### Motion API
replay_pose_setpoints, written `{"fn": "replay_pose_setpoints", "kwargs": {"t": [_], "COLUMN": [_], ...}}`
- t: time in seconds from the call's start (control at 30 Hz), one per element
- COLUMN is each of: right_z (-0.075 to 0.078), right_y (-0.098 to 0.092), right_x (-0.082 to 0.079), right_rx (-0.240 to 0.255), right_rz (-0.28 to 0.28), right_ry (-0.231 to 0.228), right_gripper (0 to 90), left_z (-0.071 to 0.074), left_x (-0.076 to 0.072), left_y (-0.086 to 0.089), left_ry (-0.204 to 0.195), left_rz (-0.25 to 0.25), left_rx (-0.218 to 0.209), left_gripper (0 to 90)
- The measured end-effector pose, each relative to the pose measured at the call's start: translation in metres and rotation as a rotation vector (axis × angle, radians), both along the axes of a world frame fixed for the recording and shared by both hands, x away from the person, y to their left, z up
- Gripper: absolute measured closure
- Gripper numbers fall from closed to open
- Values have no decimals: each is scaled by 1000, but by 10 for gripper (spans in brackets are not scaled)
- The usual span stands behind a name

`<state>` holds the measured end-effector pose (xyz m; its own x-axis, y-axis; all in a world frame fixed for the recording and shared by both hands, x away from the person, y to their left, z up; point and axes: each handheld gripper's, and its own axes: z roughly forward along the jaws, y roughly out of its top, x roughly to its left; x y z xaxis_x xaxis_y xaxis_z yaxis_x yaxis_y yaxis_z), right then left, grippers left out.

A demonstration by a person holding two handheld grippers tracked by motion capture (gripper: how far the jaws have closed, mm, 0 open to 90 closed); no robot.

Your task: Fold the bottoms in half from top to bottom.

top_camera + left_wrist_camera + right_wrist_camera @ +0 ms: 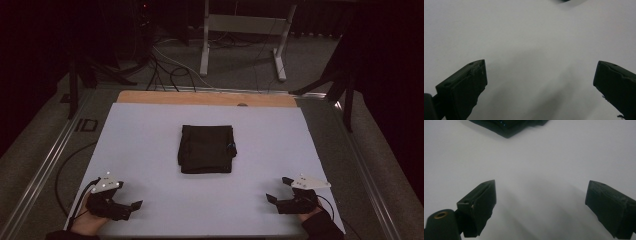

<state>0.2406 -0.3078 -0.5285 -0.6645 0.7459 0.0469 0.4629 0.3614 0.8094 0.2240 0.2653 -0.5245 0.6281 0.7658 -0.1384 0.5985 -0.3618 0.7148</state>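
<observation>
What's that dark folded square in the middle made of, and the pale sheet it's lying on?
The dark folded square looks like soft black fabric, matte: its edges sag and its layers stack unevenly, with a small blue tag at one side. The pale sheet seems a smooth, stiff board or mat with a dull finish; it lies flat and takes soft shadows. A wooden edge shows beyond it.

A folded black cloth (pixel 206 149) lies mid-table (pixel 150 130).

The folded black cloth (pixel 507 126) is cut off by the top edge of the right gripper view. Its fold layers and a small blue detail cannot be made out in the high view.
</observation>
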Motion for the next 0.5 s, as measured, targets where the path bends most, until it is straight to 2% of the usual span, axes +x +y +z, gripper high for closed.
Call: {"fn": "replay_pose_setpoints", "kwargs": {"t": [0.3,0.5], "right_z": [-1,-1], "right_y": [-6,-7], "right_x": [-1,2], "right_rx": [4,7], "right_rz": [-26,-33], "right_ry": [-12,-21], "right_gripper": [100,100], "left_z": [-1,3], "left_x": [-3,-4], "left_y": [4,2], "left_ry": [-19,-36], "left_rz": [11,4], "left_rx": [-1,-22], "left_gripper": [5,5]}}
